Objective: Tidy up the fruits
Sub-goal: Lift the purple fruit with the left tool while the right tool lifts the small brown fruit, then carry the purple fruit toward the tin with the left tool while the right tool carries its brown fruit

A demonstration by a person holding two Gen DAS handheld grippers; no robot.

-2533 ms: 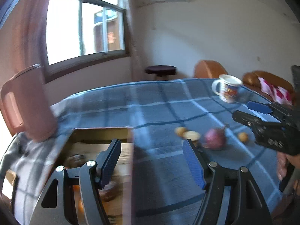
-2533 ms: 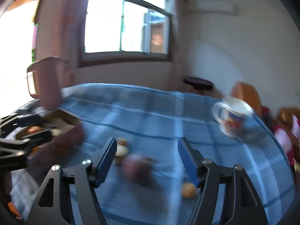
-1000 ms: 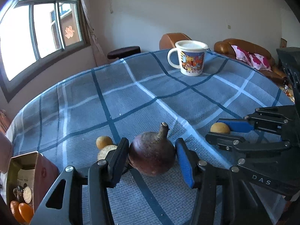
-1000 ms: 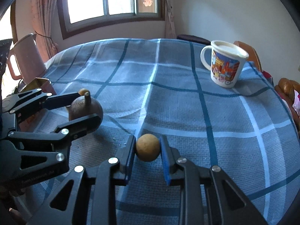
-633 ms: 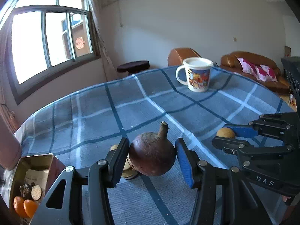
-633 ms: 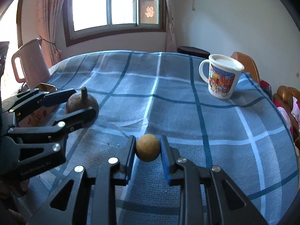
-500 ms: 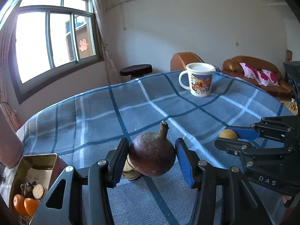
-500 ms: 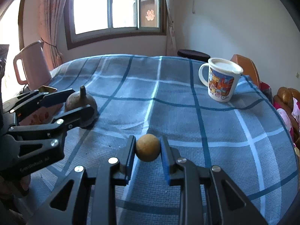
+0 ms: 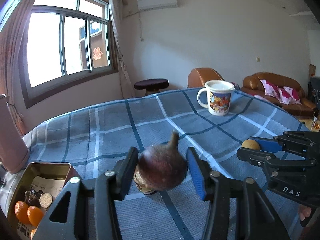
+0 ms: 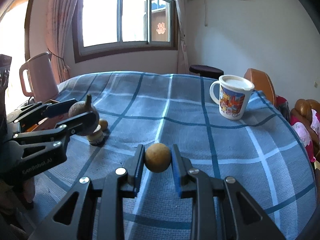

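Left wrist view: the left gripper [image 9: 161, 170] holds a dark purple fruit [image 9: 162, 170] with a stubby stem, blurred, between its 2 pads; its jaws have just been closing on it. Under the fruit a small round thing is partly hidden. At the lower left an open tin box [image 9: 43, 177] stands at the table's edge, with 2 oranges [image 9: 28, 215] and other small pieces inside. The blue checked tablecloth [image 9: 112, 126] lies bare between the gripper and the mug [image 9: 219, 98], which stands near the far edge. The right gripper [image 9: 251, 149] reaches in from the right, clenched on a small yellow-brown ball of fruit [image 9: 250, 145].

Right wrist view: the right gripper [image 10: 158, 160] is clamped tight on the yellow-brown fruit [image 10: 158, 157], clear of the cloth. To the left, the left gripper [image 10: 80, 113] carries the purple fruit [image 10: 83, 118] above a stack of round slices [image 10: 96, 137], with 1 more small fruit [image 10: 103, 124] just behind. Only this view shows the pink kettle [image 10: 39, 76] at the table's far left edge. Wide open cloth lies ahead toward the mug [image 10: 233, 97].
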